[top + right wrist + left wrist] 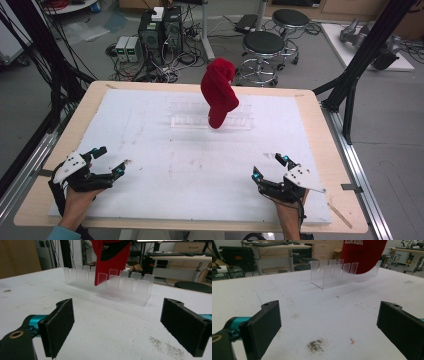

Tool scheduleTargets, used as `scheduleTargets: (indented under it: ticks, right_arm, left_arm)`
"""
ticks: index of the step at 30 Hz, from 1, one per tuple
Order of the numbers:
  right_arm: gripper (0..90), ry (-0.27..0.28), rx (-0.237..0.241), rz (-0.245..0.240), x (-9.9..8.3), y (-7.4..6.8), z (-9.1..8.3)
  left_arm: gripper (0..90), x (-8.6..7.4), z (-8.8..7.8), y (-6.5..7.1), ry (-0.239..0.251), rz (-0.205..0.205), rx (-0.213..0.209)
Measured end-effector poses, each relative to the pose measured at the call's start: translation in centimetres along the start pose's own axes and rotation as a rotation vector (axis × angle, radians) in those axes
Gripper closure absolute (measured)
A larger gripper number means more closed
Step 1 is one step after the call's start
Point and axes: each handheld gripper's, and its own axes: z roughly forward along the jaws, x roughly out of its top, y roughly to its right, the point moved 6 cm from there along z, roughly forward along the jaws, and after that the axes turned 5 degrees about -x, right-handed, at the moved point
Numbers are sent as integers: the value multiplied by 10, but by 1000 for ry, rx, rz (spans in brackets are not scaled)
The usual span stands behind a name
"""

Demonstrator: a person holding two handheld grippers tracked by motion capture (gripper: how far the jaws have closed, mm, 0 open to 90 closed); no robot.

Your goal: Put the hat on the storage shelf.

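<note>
Red cap [219, 92] stands upright in the clear acrylic rack [212, 121], slotted between the dividers, far-centre of the table [320, 150]. The right tool view shows the cap's dark inside; the left tool view shows white lettering on the red.

Left tool [111, 161] sits near the front-left corner, jaws wide apart, nothing between them. Right tool [270, 167] sits near the front-right, jaws spread wide, also empty. Both point toward the rack and are well apart from it and from each other.

Open room: the whole white pad [165, 165] between the tools and the rack is bare except for dirt smudges [315, 345] and a small reddish fleck [352, 340]. Wood rim of the table shows all round the pad. Both tools sit inside the pad's edge, close to its front border.

Around: black frame struts [357, 65] rise at the left and right table edges. On the floor past the far edge are stools [262, 50], computer towers [160, 30] and loose cables. None of that reaches onto the table. The only tall obstacle on the surface is the cap in its rack.
</note>
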Motion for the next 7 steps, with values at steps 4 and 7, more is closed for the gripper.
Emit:
scheduleTargets:
  ticks: [4, 7]
  right_arm:
    - [109, -8, -16, 20, -9, 2, 6]
    - [109, -12, -23, 24, -11, 3, 8]
  left_arm:
    - [59, 0, -1, 1, 11, 7, 1]
    - [59, 0, -1, 2, 10, 15, 0]
